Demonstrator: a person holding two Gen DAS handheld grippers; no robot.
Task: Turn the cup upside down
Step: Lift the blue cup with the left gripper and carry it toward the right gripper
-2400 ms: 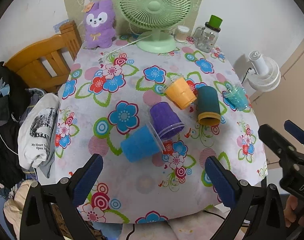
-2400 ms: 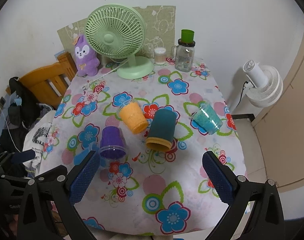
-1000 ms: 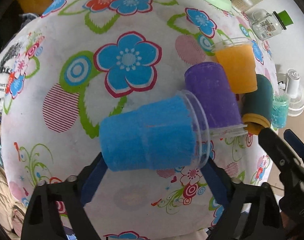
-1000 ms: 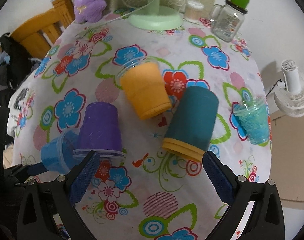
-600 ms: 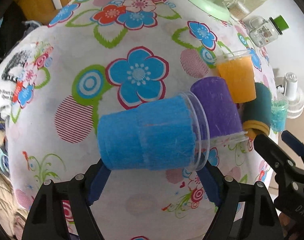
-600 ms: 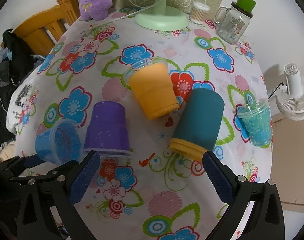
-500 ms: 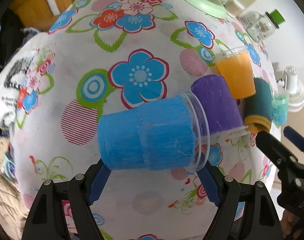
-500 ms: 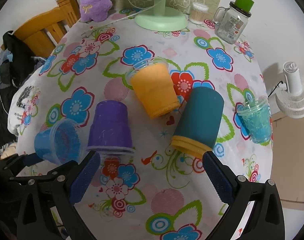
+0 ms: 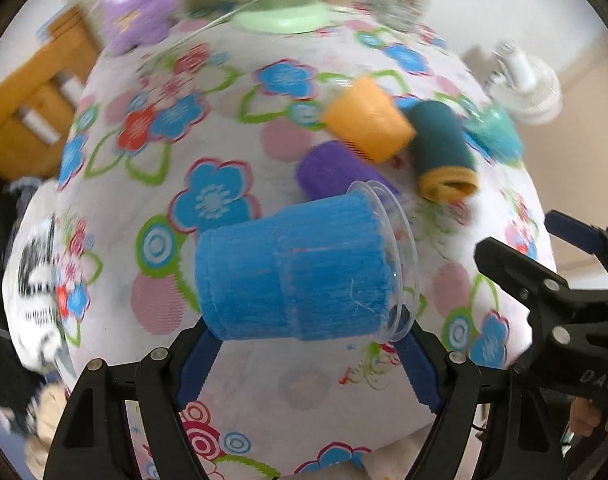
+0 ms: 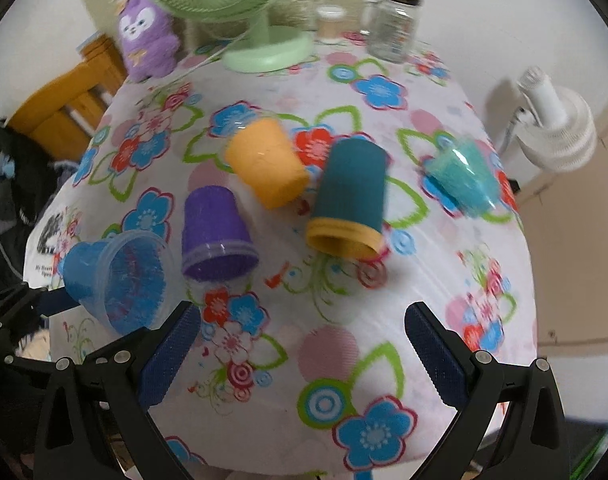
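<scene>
My left gripper [image 9: 304,354] is shut on a blue plastic cup [image 9: 299,270] and holds it on its side above the flowered table, mouth to the right. In the right wrist view the blue cup [image 10: 119,276] hangs at the left, mouth toward the camera. A purple cup [image 10: 215,234], an orange cup [image 10: 267,160], a dark teal cup [image 10: 352,196] and a light teal cup [image 10: 462,176] lie on their sides on the table. My right gripper [image 10: 301,354] is open and empty above the table's near part.
A green fan [image 10: 243,8], a purple plush toy [image 10: 145,36], a glass jar with a green lid [image 10: 396,20] and a small white container [image 10: 330,24] stand at the back. A wooden chair [image 10: 59,112] stands left; a white fan [image 10: 556,128] right.
My left gripper closed on the blue cup and has lifted it off the table. The view has pulled back and up. The right gripper has risen slightly, still open.
</scene>
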